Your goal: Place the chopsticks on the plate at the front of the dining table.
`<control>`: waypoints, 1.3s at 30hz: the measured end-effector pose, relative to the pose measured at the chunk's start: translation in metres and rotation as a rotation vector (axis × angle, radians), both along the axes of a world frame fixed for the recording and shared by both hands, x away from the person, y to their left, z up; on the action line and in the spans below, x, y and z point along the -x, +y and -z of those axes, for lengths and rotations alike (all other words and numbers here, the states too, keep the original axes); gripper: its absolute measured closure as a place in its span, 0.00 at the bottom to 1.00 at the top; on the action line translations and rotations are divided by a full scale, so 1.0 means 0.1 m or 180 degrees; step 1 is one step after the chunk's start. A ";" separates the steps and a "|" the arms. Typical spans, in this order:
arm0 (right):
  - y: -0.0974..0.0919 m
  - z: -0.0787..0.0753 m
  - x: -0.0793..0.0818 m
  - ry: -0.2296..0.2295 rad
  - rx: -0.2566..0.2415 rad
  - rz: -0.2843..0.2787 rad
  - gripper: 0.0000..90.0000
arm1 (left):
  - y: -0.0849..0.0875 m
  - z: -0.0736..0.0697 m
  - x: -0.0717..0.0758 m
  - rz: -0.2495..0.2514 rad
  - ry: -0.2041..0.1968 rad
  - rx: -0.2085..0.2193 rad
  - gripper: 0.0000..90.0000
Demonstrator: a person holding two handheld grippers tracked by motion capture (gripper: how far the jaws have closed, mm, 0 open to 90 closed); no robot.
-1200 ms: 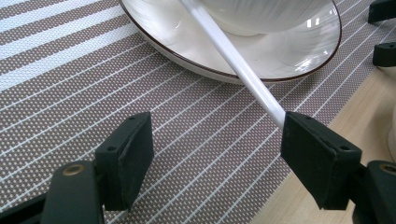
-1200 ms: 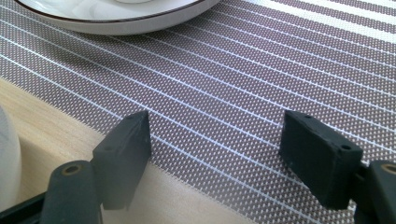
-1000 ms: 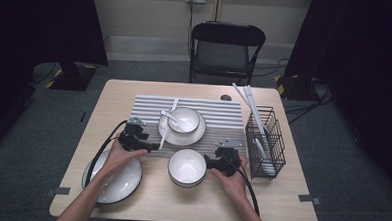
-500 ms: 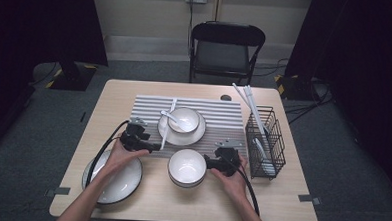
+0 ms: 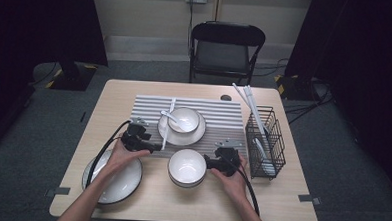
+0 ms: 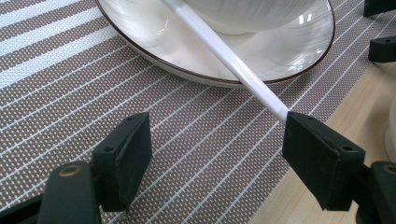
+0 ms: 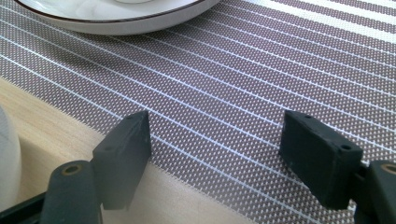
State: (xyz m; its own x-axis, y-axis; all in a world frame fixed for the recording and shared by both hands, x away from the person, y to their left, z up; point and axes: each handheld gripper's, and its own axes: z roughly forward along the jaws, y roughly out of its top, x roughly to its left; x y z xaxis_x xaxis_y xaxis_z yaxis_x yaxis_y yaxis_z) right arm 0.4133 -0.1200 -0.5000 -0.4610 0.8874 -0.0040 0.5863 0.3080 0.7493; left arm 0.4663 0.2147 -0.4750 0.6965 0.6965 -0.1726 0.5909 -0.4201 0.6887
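Note:
A white plate [image 5: 181, 131] with a small bowl [image 5: 185, 118] and a spoon [image 5: 173, 119] in it sits on the striped placemat [image 5: 218, 116]. A white chopstick [image 5: 167, 125] lies over the plate's left rim. My left gripper [image 5: 155, 148] is open at the chopstick's near end. In the left gripper view the chopstick [image 6: 224, 56] runs down to the right jaw, and the left gripper [image 6: 217, 135] holds nothing. My right gripper [image 5: 209, 163] is open beside an empty white bowl [image 5: 187, 166]. In the right gripper view the right gripper [image 7: 215, 135] hangs over the placemat's front edge [image 7: 196, 154].
A large white plate [image 5: 116, 182] lies at the front left under the person's left forearm. A black wire basket [image 5: 267, 161] with white utensils stands at the right. A folding chair [image 5: 227, 47] is behind the table. The table's bare wood [image 5: 280, 204] shows at the front right.

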 end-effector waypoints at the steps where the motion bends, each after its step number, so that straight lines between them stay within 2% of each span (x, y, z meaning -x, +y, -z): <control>1: 0.00 0.00 0.00 0.0000 0.0000 0.0000 0.27 | 0.00 0.00 0.00 0.0005 0.0002 -0.0001 0.27; 4: 0.00 0.00 0.00 0.0000 0.0000 -0.0001 0.27 | 0.00 0.00 -0.01 0.0005 0.0008 -0.0018 0.26; 6: 0.00 0.00 0.00 0.0000 0.0000 -0.0001 0.27 | -0.02 0.02 -0.01 -0.0023 0.0032 0.0059 0.26; 9: 0.00 0.00 0.00 0.0000 0.0000 0.0000 0.27 | -0.03 0.00 -0.02 -0.0003 0.0023 0.0044 0.26; 13: 0.00 0.00 0.00 0.0000 0.0000 0.0000 0.27 | -0.01 0.00 -0.01 -0.0014 0.0034 0.0089 0.26; 16: 0.00 0.00 0.00 0.0000 0.0000 0.0000 0.27 | -0.01 -0.02 0.03 0.0028 0.0022 0.0038 0.25; 21: 0.00 0.00 0.00 0.0000 0.0000 0.0000 0.27 | 0.02 -0.02 0.08 0.0070 0.0016 0.0068 0.24; 22: 0.00 0.00 0.00 -0.0001 0.0000 0.0000 0.27 | 0.03 -0.02 0.09 0.0097 0.0013 0.0015 0.23; 24: 0.00 0.00 0.00 -0.0001 0.0000 0.0001 0.27 | 0.03 -0.01 0.10 0.0092 0.0008 0.0000 0.22; 33: 0.00 0.00 0.00 0.0000 0.0000 0.0002 0.27 | 0.01 0.03 0.10 0.0173 0.0044 -0.0073 0.21; 39: 0.00 0.00 0.00 0.0000 0.0000 0.0001 0.27 | 0.00 0.04 0.09 0.0126 0.0023 -0.0063 0.21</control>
